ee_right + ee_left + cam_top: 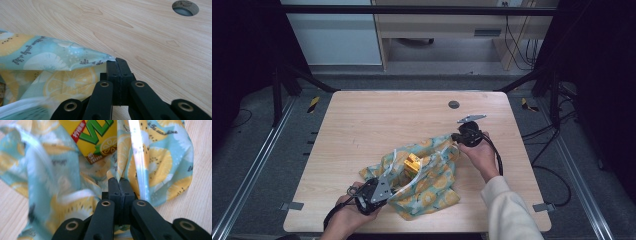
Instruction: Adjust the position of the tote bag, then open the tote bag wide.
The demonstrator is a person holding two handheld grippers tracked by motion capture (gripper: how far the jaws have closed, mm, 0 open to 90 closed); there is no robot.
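High view: lemon-print cloth bag [422, 175] lying crumpled on wooden table [377, 120], near front edge, centre-right; yellow lemon-tea carton [412, 165] sitting in its open mouth, partly sunk in fabric. Left gripper [388, 181] at near-left rim of bag, right gripper [459, 138] at far-right corner, well apart, so cloth pulled taut between them; prob. done to spread mouth & keep carton seated inside. Left gripper view: jaws pressed fully together, pinching a fold of bag fabric [113, 173] at tips; white drawstring/handle strip [140, 167] running just beside jaws, not clamped as far as visible; carton [96, 138] just beyond, label facing cam. Right gripper view: jaws likewise closed tight, nipping pointed corner of bag [95, 58] at very tip; corner lifted slightly off table, rest sagging below. Round cable port [185, 7] in tabletop beyond, well apart. Grip at edges only, likely to open or re-shape bag w/o touching carton. Risk: thin corner could slip from right tips.
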